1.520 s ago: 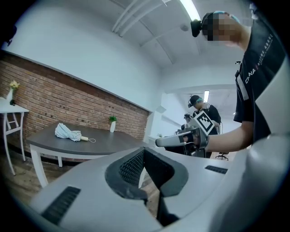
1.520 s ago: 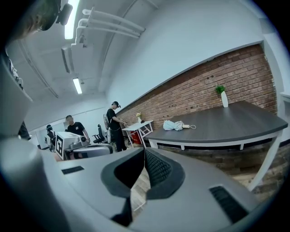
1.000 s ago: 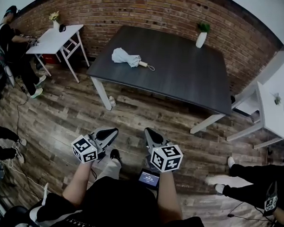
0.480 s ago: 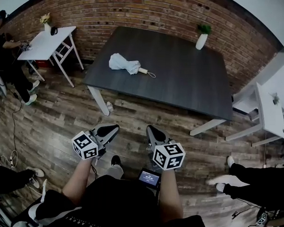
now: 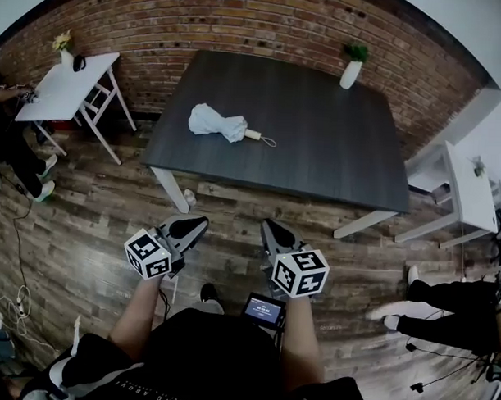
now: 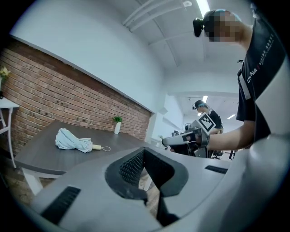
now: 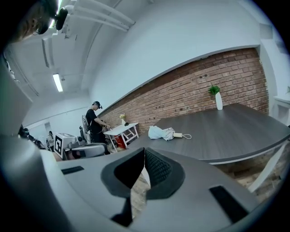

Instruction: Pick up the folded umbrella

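1. Umbrella (image 5: 219,123): I see it lying flat on the dark table (image 5: 318,156), in the left part of the top, nearer the left edge than the middle. In the head view its long axis runs roughly left to right, about parallel to the near table edge. The pale folded canopy sits at the left end. The handle (image 5: 253,135) and its cord loop point right, toward the table's middle.

2. Edges and room: A broad stretch of dark tabletop separates the umbrella from the vase (image 5: 352,71) at the far right corner. Wood floor (image 5: 234,204) lies between both grippers and the near table edge. A white leg (image 5: 170,188) stands under the near left corner. A white side table (image 5: 70,82) stands well to the left and another (image 5: 472,190) to the right.

3. Grippers: I hold the left gripper (image 5: 188,228) and the right gripper (image 5: 274,235) side by side over the floor, well short of the table. Each has its jaws pressed together at the tips, with nothing between them.
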A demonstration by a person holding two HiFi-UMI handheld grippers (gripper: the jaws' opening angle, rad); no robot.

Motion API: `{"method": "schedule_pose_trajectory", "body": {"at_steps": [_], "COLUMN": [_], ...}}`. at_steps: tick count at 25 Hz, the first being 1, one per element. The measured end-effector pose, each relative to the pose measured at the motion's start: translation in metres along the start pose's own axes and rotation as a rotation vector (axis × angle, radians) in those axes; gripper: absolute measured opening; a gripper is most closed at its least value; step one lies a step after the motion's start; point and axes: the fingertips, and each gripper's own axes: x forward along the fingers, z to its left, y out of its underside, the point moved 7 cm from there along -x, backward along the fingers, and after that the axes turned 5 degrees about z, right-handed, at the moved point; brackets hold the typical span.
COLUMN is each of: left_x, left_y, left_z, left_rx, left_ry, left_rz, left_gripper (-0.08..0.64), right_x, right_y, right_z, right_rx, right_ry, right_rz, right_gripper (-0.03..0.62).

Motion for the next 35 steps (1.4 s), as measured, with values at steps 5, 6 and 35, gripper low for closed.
{"method": "schedule_pose_trajectory", "body": {"at_steps": [5,6,35], "left_x": [-0.009,-0.010,0.076], "left_y": [-0.008,-0.008,-0.038], "left_z": [0.027,0.031,0.131], "left_rx": [0.013,0.014,0.005], "left_ry": [0.025,0.028,-0.049], "left_rz": [0.001,0.003,0.035], "left_gripper": [0.002,0.002,0.002], "right_x": [0.019,0.023,0.133], "right_y": [-0.013,-0.014,-0.081], "right_z": [0.006,0.008,-0.078], "right_rx": [0.003,0.004,0.020], "right_ry": [0.036,0.039,-0.077], "right_rz": [-0.011,-0.012,-0.055], "right_gripper": [0.009,0.009,0.009]}}
